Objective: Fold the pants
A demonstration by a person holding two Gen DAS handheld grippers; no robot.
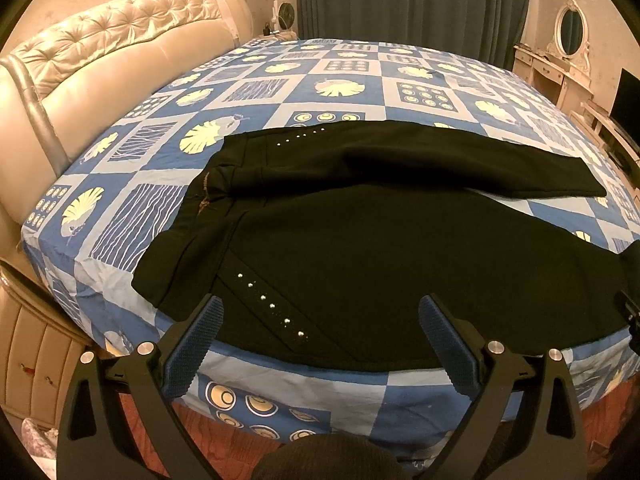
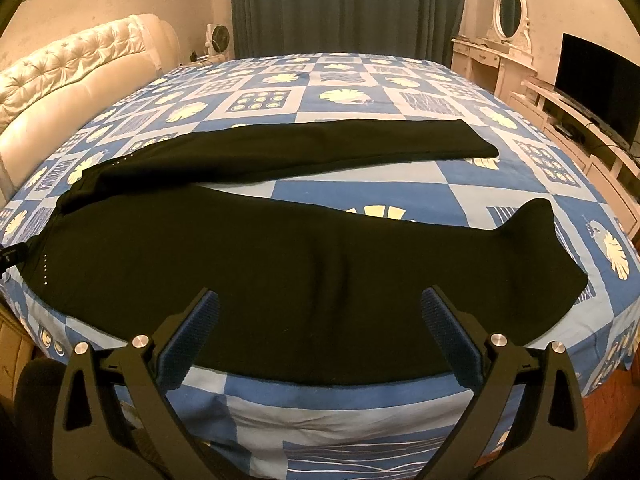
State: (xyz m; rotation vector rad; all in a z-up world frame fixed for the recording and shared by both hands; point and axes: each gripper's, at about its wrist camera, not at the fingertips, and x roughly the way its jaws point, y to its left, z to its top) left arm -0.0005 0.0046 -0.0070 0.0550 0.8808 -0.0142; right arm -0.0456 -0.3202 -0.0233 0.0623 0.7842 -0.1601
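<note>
Black pants (image 1: 380, 248) lie spread flat on the bed, waist to the left, both legs running right in a V. Small silver studs (image 1: 272, 306) line the near pocket. My left gripper (image 1: 320, 312) hovers open above the near edge of the waist and hip, holding nothing. In the right wrist view the pants (image 2: 280, 264) stretch across the bed, the near leg's cuff at the right and the far leg (image 2: 340, 144) behind it. My right gripper (image 2: 320, 304) is open over the near leg's edge, empty. The right gripper's tip (image 1: 630, 312) shows at the left view's edge.
The bed has a blue patterned sheet (image 1: 340, 64) and a tufted cream headboard (image 1: 120, 40) at the left. A nightstand (image 1: 32, 360) stands by the bed's left corner. Dark curtains (image 2: 344, 4) hang behind. A dressing table with oval mirror (image 2: 508, 12) and a TV (image 2: 596, 80) stand at the right.
</note>
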